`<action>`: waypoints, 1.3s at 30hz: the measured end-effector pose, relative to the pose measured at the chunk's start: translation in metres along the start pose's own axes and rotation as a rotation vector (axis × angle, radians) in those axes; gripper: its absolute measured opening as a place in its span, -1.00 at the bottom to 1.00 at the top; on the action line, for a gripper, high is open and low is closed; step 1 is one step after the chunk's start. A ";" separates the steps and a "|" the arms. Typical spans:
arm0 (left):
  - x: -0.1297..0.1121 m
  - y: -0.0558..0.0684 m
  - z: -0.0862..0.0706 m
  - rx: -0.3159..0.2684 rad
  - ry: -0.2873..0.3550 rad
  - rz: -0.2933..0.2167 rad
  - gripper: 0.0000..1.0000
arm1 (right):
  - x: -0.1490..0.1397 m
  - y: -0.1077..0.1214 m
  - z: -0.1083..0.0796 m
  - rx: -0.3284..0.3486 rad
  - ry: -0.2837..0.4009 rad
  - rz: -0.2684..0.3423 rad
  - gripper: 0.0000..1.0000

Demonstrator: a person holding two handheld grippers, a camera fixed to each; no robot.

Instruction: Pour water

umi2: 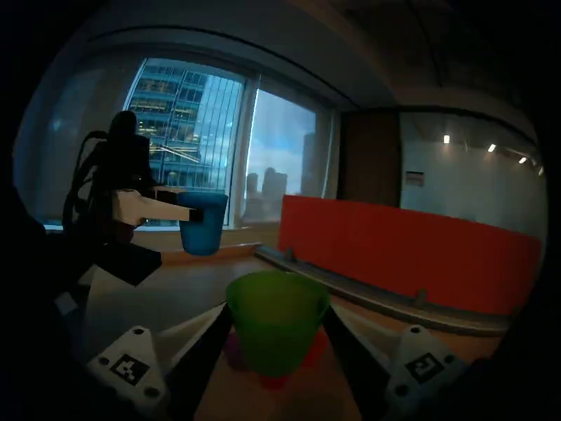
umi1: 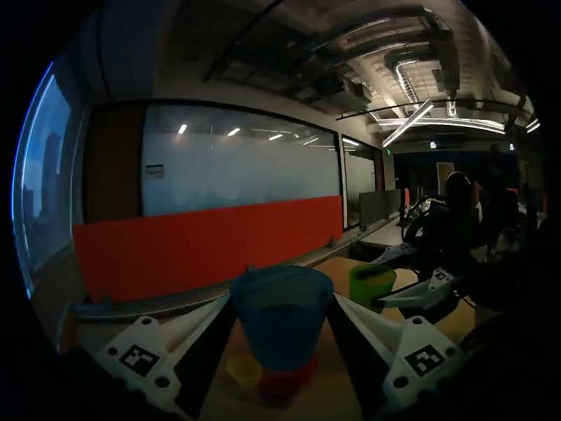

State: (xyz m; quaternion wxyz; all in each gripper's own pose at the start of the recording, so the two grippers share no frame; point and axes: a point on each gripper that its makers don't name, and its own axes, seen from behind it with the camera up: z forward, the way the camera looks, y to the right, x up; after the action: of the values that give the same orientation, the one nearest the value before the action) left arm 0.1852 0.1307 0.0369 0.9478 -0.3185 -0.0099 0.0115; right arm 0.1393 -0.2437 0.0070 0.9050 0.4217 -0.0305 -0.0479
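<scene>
In the left gripper view my left gripper [umi1: 282, 330] is shut on a blue cup [umi1: 282, 316], held upright above the wooden table [umi1: 336, 270]. Farther right, the right gripper [umi1: 393, 284] holds a green cup [umi1: 372, 283]. In the right gripper view my right gripper [umi2: 277, 337] is shut on the green cup [umi2: 277, 321], also upright. At the left of that view the left gripper [umi2: 175, 209] carries the blue cup [umi2: 202, 222]. I cannot tell whether either cup holds water.
Small yellow [umi1: 244, 370] and red cups [umi1: 284, 382] stand on the table under the blue cup. A red panel [umi1: 203, 242] with frosted glass runs along the table's far side. Windows [umi2: 210, 140] lie beyond the table.
</scene>
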 end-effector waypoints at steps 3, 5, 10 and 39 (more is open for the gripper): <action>0.001 0.000 -0.001 0.005 -0.001 0.015 0.70 | 0.001 -0.004 0.001 0.007 0.000 -0.001 0.82; 0.002 -0.001 -0.001 0.007 -0.002 0.028 0.71 | 0.002 -0.006 0.001 0.011 0.000 0.002 0.82; 0.004 -0.002 -0.002 0.015 -0.005 0.065 0.71 | -0.001 -0.014 0.003 0.033 -0.001 0.009 0.81; 0.038 0.017 0.006 0.038 0.016 0.333 0.71 | -0.003 -0.063 0.003 0.149 0.006 0.014 0.80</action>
State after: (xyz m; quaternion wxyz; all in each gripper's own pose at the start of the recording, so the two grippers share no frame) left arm 0.2229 0.1483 0.0318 0.9387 -0.2979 0.0509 0.1660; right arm 0.1323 -0.2857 -0.0395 0.8715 0.4877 -0.0344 -0.0378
